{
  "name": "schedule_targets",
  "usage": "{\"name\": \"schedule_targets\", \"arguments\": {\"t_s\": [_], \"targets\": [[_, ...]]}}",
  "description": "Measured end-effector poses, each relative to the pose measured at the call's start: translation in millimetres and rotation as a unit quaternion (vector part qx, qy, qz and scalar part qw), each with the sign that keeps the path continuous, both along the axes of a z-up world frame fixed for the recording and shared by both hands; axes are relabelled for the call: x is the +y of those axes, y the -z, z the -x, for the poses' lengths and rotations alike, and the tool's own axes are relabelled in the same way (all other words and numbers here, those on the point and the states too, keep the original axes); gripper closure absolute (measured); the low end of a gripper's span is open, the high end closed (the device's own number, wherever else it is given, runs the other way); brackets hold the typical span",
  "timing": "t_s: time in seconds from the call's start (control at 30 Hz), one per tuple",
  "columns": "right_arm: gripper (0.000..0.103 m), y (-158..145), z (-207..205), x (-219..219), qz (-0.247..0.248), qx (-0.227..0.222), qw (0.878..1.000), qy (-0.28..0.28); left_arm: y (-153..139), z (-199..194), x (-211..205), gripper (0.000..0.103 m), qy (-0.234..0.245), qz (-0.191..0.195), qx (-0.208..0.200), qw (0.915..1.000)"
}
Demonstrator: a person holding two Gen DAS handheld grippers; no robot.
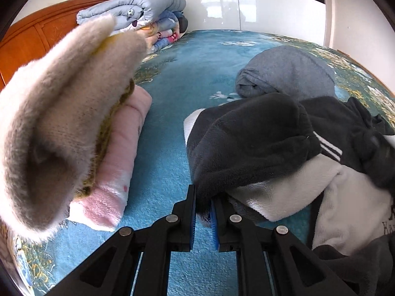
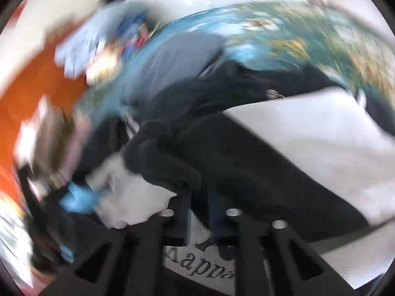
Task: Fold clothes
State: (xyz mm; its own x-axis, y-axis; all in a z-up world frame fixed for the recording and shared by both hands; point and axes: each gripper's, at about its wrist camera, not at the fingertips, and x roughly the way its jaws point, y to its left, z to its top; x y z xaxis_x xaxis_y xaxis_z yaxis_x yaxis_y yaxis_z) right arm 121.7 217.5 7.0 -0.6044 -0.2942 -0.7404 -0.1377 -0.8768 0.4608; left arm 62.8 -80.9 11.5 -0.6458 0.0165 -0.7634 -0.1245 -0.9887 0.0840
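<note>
A black and white fleece garment [image 1: 261, 138] lies bunched on the blue bed cover [image 1: 172, 79]. My left gripper [image 1: 203, 197] is shut on its dark edge, the jaws close together with fleece pinched between them. In the right wrist view, which is badly motion-blurred, my right gripper [image 2: 200, 197] is shut on a dark fold of the same garment [image 2: 222, 153], above white fabric with black lettering [image 2: 197, 264]. The left gripper [image 2: 74, 202] shows as a blurred shape at the lower left.
A fuzzy beige garment [image 1: 56, 123] looms close at left over a folded pink item [image 1: 118, 162]. A rolled grey garment [image 1: 284, 74] lies behind. A folded blue quilt [image 1: 138, 17] sits by the wooden headboard [image 1: 24, 44].
</note>
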Motion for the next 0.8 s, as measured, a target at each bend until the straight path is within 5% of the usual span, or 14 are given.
{"name": "schedule_targets", "arguments": {"t_s": [0.13, 0.27, 0.4, 0.47, 0.57, 0.67, 0.8], "targets": [[0.094, -28.6, -29.8, 74.3, 0.035, 0.038, 0.995, 0.085, -1.0, -1.3, -4.8, 0.083, 0.005, -0.025, -0.01, 0.9996], [0.095, -69.7, -74.4, 150.2, -0.003, 0.079, 0.981, 0.18, -0.5, -3.8, -11.6, 0.076, 0.002, -0.058, -0.025, 0.998], [0.095, -88.5, -121.7, 235.9, -0.056, 0.091, 0.947, 0.303, -1.9, -5.4, -19.2, 0.064, 0.01, -0.101, -0.042, 0.9939], [0.095, -78.8, -146.5, 275.7, -0.077, 0.068, 0.926, 0.364, -0.7, -5.7, -23.2, 0.048, 0.013, -0.126, -0.057, 0.9903], [0.095, -46.4, -182.1, 327.2, -0.063, 0.022, 0.9, 0.431, 5.7, -5.5, -26.5, 0.043, 0.007, -0.163, -0.087, 0.9829], [0.092, -17.8, -204.8, 338.1, -0.013, 0.018, 0.899, 0.438, 6.6, -9.7, -28.6, 0.043, 0.016, -0.193, -0.107, 0.9752], [0.06, -26.2, -223.8, 313.5, 0.004, 0.053, 0.903, 0.426, -1.0, -19.1, -33.7, 0.039, 0.028, -0.225, -0.118, 0.9668]]}}
